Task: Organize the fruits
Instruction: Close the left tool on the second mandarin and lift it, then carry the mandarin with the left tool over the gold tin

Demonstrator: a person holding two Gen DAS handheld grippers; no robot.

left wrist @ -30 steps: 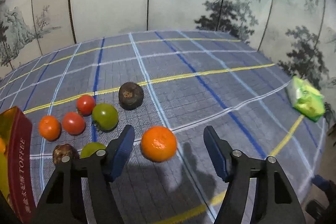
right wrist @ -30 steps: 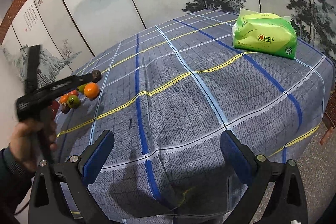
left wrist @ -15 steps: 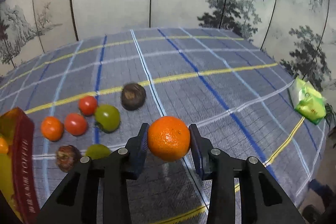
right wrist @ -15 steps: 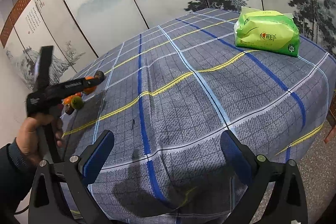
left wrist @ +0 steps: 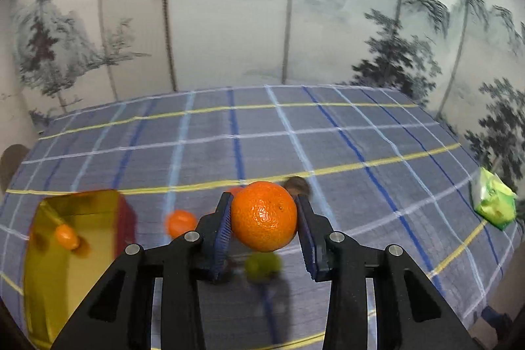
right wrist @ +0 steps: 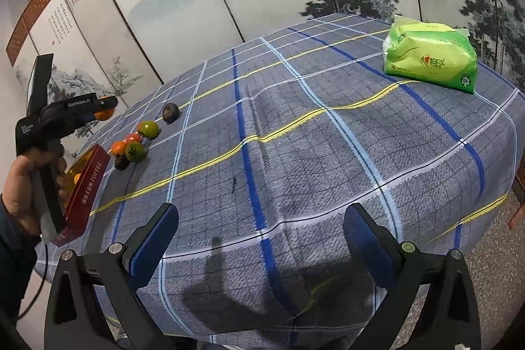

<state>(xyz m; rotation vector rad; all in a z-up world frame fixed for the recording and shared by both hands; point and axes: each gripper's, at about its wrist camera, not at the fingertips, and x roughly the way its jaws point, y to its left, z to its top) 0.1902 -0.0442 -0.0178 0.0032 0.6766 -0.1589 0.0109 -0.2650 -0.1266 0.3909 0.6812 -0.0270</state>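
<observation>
My left gripper (left wrist: 264, 217) is shut on a round orange (left wrist: 264, 215), held up in the air above the table. Below it lie blurred fruits: an orange-red one (left wrist: 179, 222), a green one (left wrist: 262, 264) and a dark brown one (left wrist: 297, 184). A gold and red toffee box (left wrist: 65, 238) stands open at the left with a small orange fruit (left wrist: 66, 236) inside. In the right wrist view the left gripper (right wrist: 103, 110) hangs above the box (right wrist: 87, 182) and the fruit row (right wrist: 141, 140). My right gripper (right wrist: 261, 238) is open over the table's near edge, holding nothing.
A green tissue pack (right wrist: 430, 58) lies at the table's far right, seen also as a green pack (left wrist: 492, 202) in the left wrist view. The plaid tablecloth (right wrist: 295, 136) drapes over the edges. Painted screen panels stand behind the table. A hand (right wrist: 23, 182) holds the left gripper.
The left gripper closed on the orange, lifted it off the cloth and swung left, bringing the toffee box further into its view. The right gripper stayed put.
</observation>
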